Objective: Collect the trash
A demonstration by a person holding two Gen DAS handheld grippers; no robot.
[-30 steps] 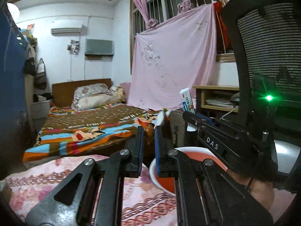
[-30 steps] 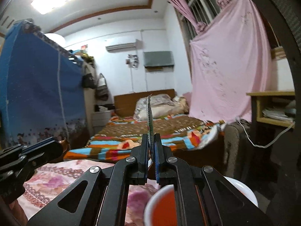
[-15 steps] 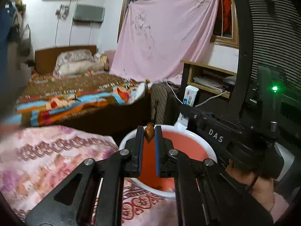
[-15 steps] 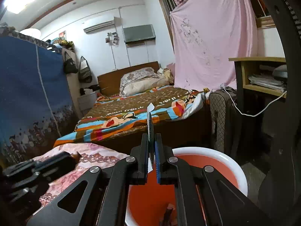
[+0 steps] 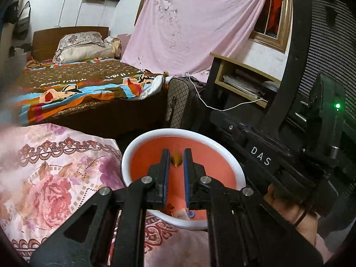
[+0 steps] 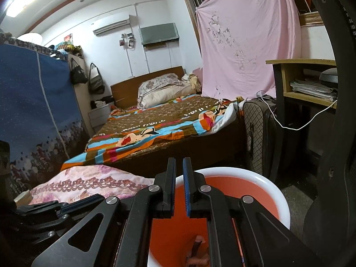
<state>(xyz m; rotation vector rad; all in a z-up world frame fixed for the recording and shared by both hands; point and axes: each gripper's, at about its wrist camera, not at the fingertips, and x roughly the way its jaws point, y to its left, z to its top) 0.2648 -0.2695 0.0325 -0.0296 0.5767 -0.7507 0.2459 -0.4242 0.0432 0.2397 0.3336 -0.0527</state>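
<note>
Both claws have dropped from facing the bed to hanging over the red bin (image 5: 153,153), and the flat wrapper that stood between the right claw's fingers a moment ago is gone from them. Left claw (image 5: 176,159) is clenched on a small brown scrap (image 5: 176,158), held at its fingertips above the bin's red inside. Right claw (image 6: 179,173) has its jaws nearly together with only a narrow gap and nothing between them; it sits over the near side of the bin (image 6: 262,179). Bits of trash (image 5: 181,213) lie at the bottom of the bin. On the left, the bin touches a surface covered with a pink floral cloth (image 5: 55,166). Beyond it stands the bed (image 5: 89,84)
</note>
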